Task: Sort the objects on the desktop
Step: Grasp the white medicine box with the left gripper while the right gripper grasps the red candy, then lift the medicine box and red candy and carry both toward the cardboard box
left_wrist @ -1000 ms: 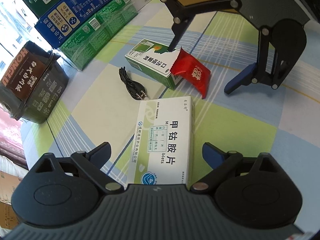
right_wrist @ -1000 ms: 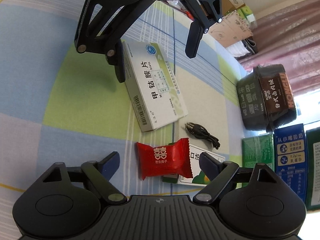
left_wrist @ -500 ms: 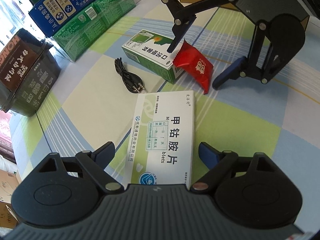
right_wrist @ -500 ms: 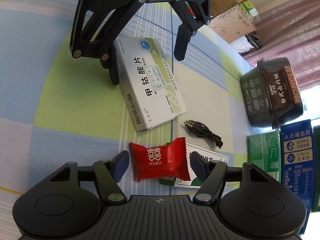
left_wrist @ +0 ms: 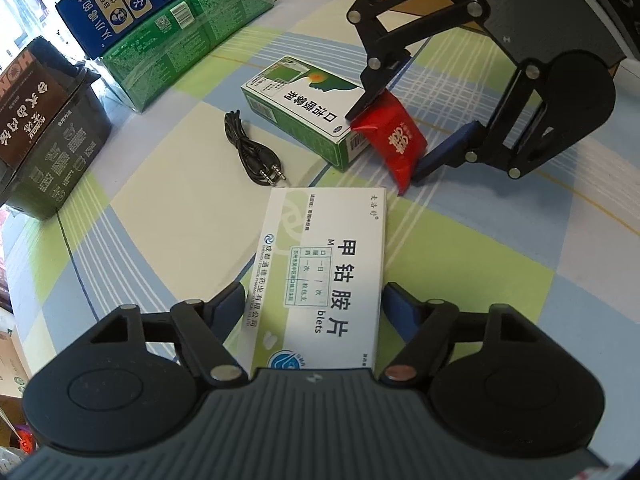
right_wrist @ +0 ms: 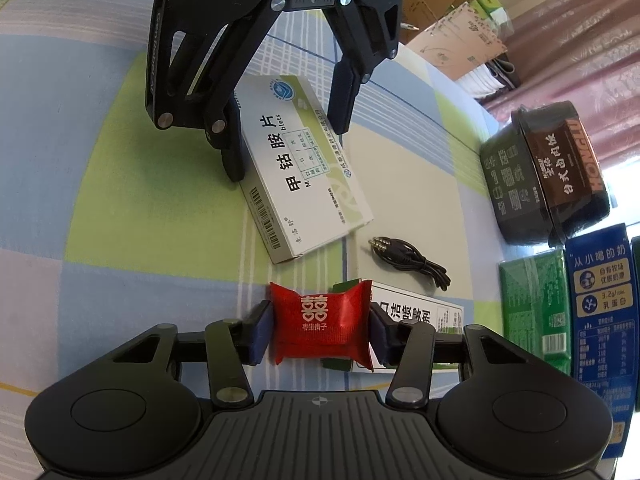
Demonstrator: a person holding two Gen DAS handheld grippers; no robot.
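Left wrist view: your left gripper (left_wrist: 312, 300) straddles the near end of the flat white cardboard medicine box (left_wrist: 320, 280), jaws closing, pads not yet on its long edges. The box lies on the checked cloth (left_wrist: 168, 216); light and stiff, take it across the width.

Right wrist view: your right gripper (right_wrist: 318, 330) is closing, clamped on the red foil candy packet (right_wrist: 318, 324), which leans on the green-and-white carton (right_wrist: 416, 316). It looks soft and crinkly, so squeeze the middle gently.

Bare cloth (right_wrist: 120, 208) left of white box (right_wrist: 296, 176); cable (right_wrist: 412, 260) opposite.
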